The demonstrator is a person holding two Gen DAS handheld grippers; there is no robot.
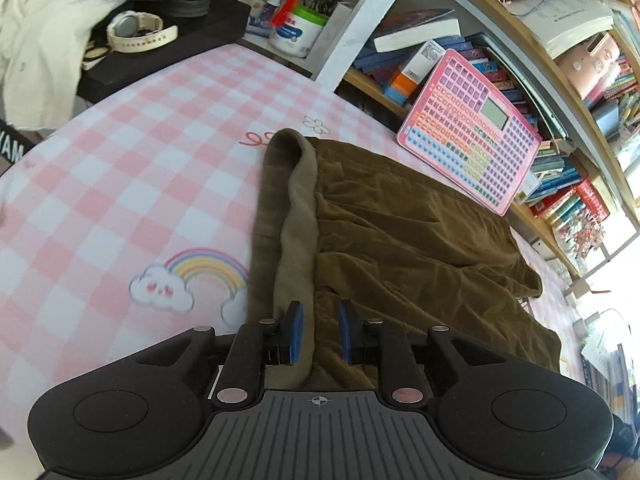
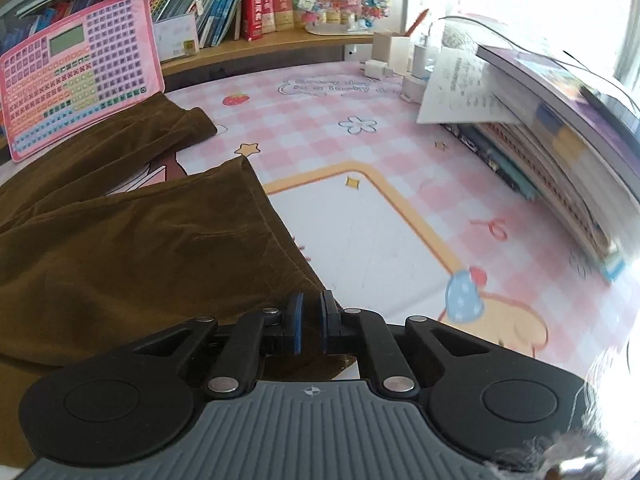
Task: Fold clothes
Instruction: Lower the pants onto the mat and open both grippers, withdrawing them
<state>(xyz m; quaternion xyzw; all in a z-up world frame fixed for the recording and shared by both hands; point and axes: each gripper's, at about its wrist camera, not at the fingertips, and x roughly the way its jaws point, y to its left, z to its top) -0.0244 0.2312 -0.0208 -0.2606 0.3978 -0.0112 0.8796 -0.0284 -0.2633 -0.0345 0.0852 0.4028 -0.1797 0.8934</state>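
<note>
Brown corduroy trousers (image 1: 400,232) lie on the pink checked table mat (image 1: 120,168). In the left wrist view the waistband (image 1: 296,208) is folded over, showing a lighter lining. My left gripper (image 1: 320,330) hovers over the near waistband edge with its blue pads apart, holding nothing. In the right wrist view the trouser legs (image 2: 140,240) lie spread, with two hems (image 2: 240,168) toward the middle of the mat (image 2: 400,140). My right gripper (image 2: 311,320) has its pads nearly together on the near corner of the trouser leg hem.
A pink keyboard toy (image 1: 472,128) (image 2: 80,68) leans on the bookshelf behind the trousers. A black box with a watch (image 1: 140,32) and a pen jar (image 1: 296,28) stand far left. A book stack (image 2: 560,128) and chargers (image 2: 384,56) sit right.
</note>
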